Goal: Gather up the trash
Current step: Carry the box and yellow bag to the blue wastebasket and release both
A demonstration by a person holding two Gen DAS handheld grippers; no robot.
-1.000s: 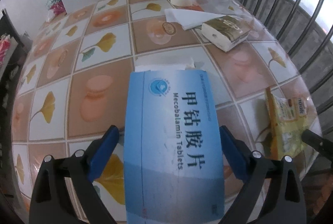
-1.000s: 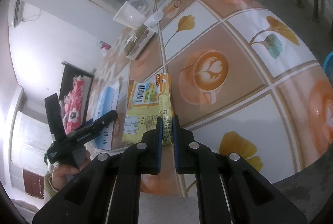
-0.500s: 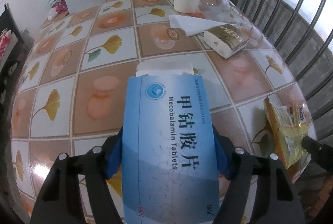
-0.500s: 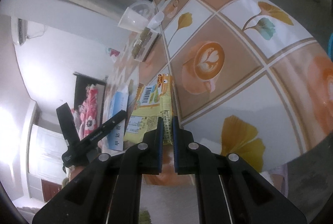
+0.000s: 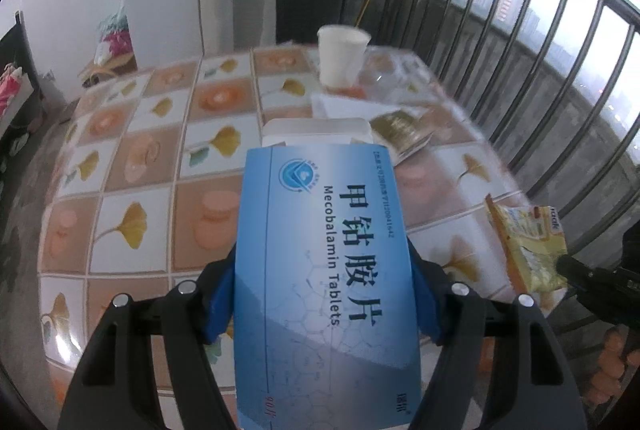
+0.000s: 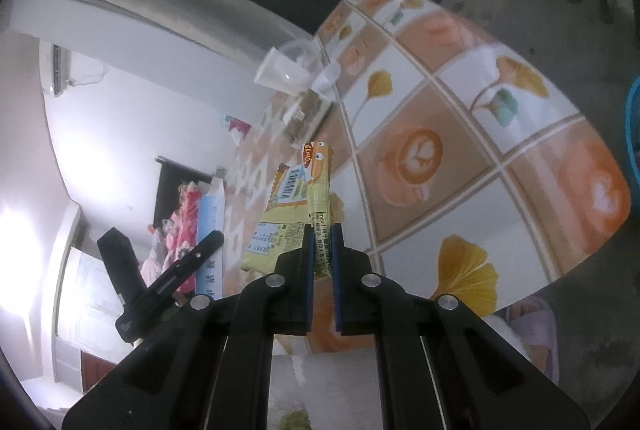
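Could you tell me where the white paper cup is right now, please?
In the left wrist view, the white paper cup stands upright at the table's far edge near the railing, beyond the tissue pack.

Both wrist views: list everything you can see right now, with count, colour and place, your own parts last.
Medicine box: 1, blue, off the table, clamped in the left tongs.
Snack wrapper: 1, yellow, pinched in the right tongs.
Paper cup: 1, white, upright at the table's far end.
Clear plastic cup: 1, see-through, beside the paper cup.
Napkin: 1, white, lying flat near the paper cup.
Tissue pack: 1, gold and white, next to the napkin.
Table: 1, tiled cloth in orange, white and yellow.
Railing: 1, dark metal, behind the table.
Left tongs: black with blue pads, shut on the box.
Right tongs: black with blue pads, shut on the wrapper.
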